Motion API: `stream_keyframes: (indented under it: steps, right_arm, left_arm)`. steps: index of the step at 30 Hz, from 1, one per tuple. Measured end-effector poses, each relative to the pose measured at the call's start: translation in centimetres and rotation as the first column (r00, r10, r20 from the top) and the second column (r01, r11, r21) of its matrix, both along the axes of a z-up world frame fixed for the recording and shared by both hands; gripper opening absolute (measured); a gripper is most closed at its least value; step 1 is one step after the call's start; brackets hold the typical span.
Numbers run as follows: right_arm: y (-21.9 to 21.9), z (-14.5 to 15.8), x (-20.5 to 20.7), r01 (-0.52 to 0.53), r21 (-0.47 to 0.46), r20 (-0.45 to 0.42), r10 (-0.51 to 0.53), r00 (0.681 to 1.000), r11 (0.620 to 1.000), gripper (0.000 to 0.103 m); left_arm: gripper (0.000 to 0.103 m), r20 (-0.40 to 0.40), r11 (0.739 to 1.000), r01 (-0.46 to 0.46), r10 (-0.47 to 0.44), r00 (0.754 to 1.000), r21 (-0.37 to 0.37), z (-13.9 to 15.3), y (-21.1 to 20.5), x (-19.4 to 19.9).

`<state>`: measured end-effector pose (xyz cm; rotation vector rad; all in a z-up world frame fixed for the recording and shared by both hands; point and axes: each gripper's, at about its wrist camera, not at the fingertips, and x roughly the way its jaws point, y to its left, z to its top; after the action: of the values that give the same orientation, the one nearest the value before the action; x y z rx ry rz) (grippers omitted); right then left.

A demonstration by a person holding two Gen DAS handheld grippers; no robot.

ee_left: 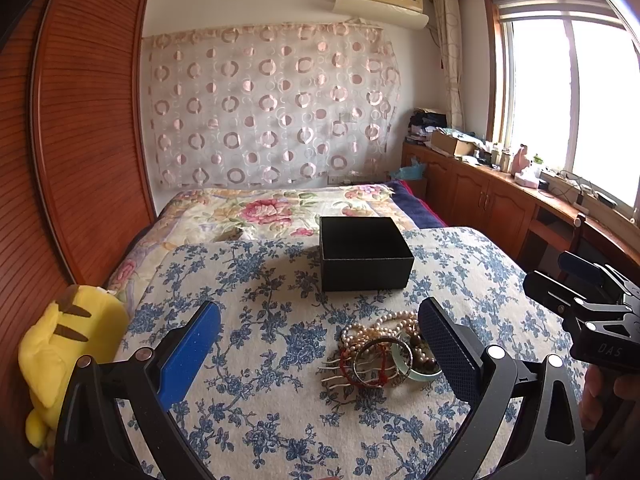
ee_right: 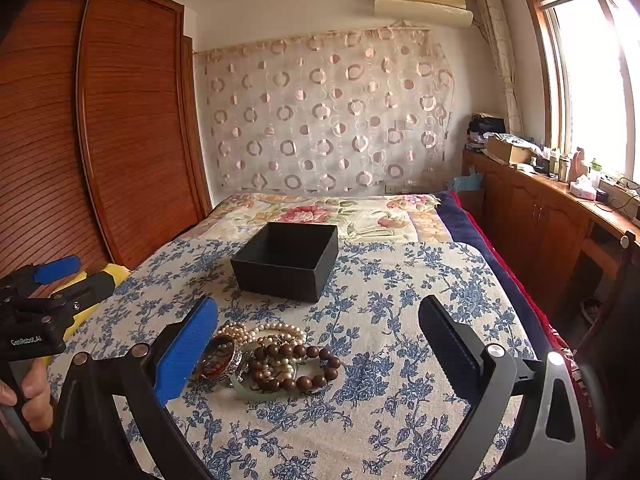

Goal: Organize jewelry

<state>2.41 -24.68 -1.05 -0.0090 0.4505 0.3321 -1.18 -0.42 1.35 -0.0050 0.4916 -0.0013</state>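
A pile of jewelry (ee_left: 384, 354) lies on the blue-flowered cloth (ee_left: 260, 320): pearl strands, a silver bangle, a red cord, a pale green bangle, a hair comb. In the right wrist view the pile (ee_right: 272, 360) also shows a brown bead bracelet (ee_right: 316, 368). An open, empty black box (ee_left: 365, 254) stands beyond it, also in the right wrist view (ee_right: 286, 260). My left gripper (ee_left: 320, 320) is open above the cloth, the pile near its right finger. My right gripper (ee_right: 318, 316) is open, the pile near its left finger. Each gripper shows in the other's view, the right one (ee_left: 592, 304) and the left one (ee_right: 48, 292).
The cloth lies on a bed with a floral quilt (ee_left: 256, 212). A yellow plush toy (ee_left: 68, 344) sits at the bed's left edge by a wooden wardrobe (ee_left: 80, 140). Wooden cabinets (ee_right: 540, 220) with clutter run under the window on the right.
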Motion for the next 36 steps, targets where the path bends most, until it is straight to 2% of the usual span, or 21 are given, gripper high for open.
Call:
stream_keyframes:
  steps: [36]
  right_arm:
    - [-0.15, 0.23, -0.43, 0.001, 0.001, 0.006, -0.001, 1.0, 1.0, 0.101]
  left_arm:
    - [0.096, -0.004, 1.0, 0.001, -0.001, 1.0, -0.003, -0.35, -0.1, -0.04]
